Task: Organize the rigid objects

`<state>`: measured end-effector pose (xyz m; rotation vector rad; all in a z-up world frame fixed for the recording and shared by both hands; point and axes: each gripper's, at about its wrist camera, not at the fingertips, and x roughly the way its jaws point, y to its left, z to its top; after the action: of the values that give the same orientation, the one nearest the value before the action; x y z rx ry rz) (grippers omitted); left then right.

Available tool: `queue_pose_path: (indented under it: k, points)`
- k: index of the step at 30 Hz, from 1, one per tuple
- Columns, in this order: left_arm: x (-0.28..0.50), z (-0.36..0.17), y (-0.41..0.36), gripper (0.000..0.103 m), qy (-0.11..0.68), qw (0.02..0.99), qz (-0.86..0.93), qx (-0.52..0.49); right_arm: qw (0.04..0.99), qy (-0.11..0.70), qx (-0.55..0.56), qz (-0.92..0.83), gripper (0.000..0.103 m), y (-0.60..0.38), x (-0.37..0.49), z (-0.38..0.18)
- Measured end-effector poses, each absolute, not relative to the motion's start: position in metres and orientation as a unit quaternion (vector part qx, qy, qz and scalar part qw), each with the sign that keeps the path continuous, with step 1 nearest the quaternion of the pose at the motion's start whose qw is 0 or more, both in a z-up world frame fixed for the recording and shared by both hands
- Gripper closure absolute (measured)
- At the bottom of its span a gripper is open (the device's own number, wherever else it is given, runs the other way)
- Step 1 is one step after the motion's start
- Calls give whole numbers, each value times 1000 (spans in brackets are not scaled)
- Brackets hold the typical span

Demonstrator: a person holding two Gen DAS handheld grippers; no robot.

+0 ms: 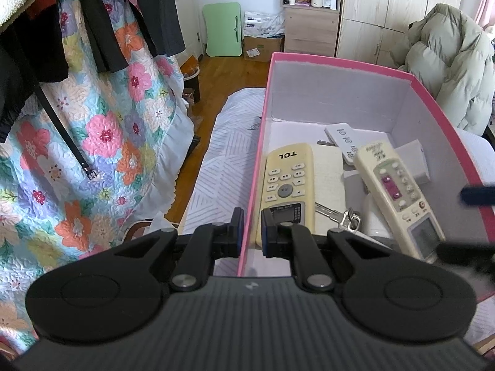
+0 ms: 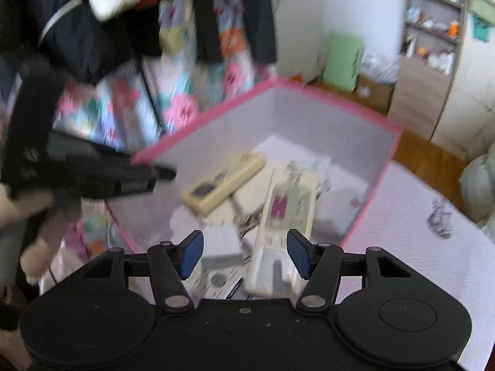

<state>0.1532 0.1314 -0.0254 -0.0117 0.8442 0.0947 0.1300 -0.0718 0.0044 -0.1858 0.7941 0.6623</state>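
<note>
Left gripper [image 1: 252, 228] pinched the pink box [image 1: 355, 65] wall.
Right gripper [image 2: 244, 255] stood spread, empty, just above the purple-buttoned remote [image 2: 283, 213]; TCL remote [image 1: 286, 182] ahead of the left.

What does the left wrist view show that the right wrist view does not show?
Only the left wrist view shows the keys in the pink box, the small white remote, the belt and the left gripper clamped on the box wall.

Only the right wrist view shows a hand holding that gripper, and the right gripper open above the box.

Both show the TCL remote and the remote with the pink panel inside.
</note>
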Motion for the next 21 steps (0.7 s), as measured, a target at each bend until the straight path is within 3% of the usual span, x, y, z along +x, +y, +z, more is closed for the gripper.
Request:
queue_pose_path:
  k: [7, 21]
  points:
    - [152, -31, 135, 93, 413, 910, 43, -16, 902, 309, -23, 300, 38, -120, 107, 15]
    - [104, 10, 113, 92, 373, 925, 72, 19, 920, 287, 1, 267, 38, -134, 81, 9]
